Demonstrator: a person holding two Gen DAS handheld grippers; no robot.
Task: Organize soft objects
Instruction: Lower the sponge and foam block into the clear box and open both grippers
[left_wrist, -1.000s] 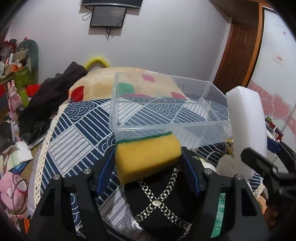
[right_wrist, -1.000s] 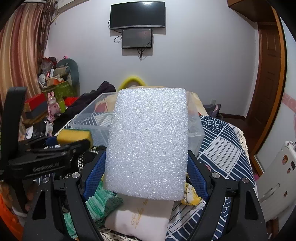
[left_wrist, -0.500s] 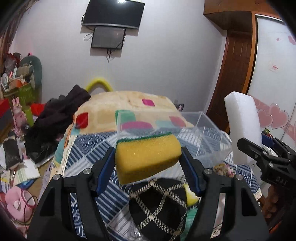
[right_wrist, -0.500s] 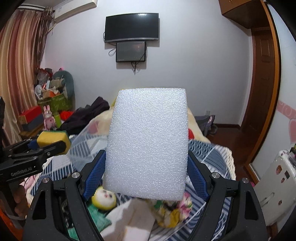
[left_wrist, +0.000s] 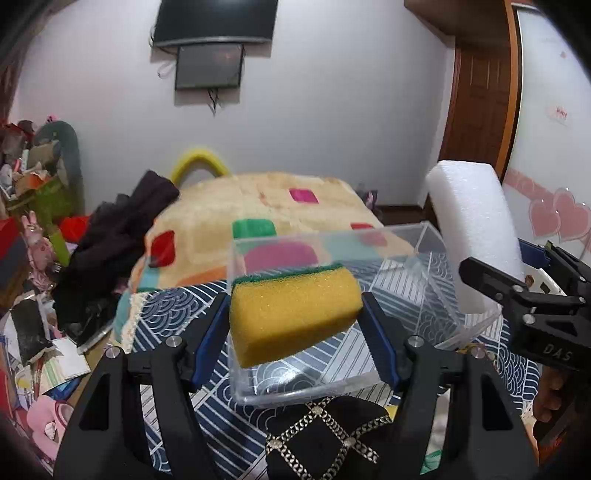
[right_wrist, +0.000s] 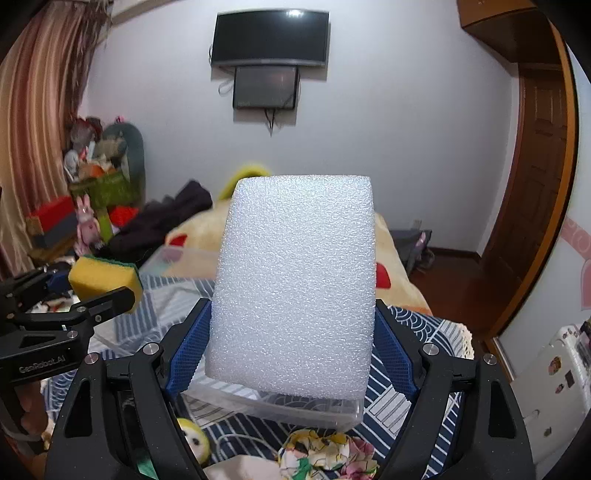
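While clamped crosswise in the left gripper, yellow sponge with green scouring face up, hanging over the near wall of clear plastic bin, long axis running along that wall. Just right, white foam block pinched upright in the right gripper, poised at the bin's right end. Both loads roughly equally near the bin on the blue patterned bedspread; likely next, lowering each straight in. Beyond, patchwork blanket.
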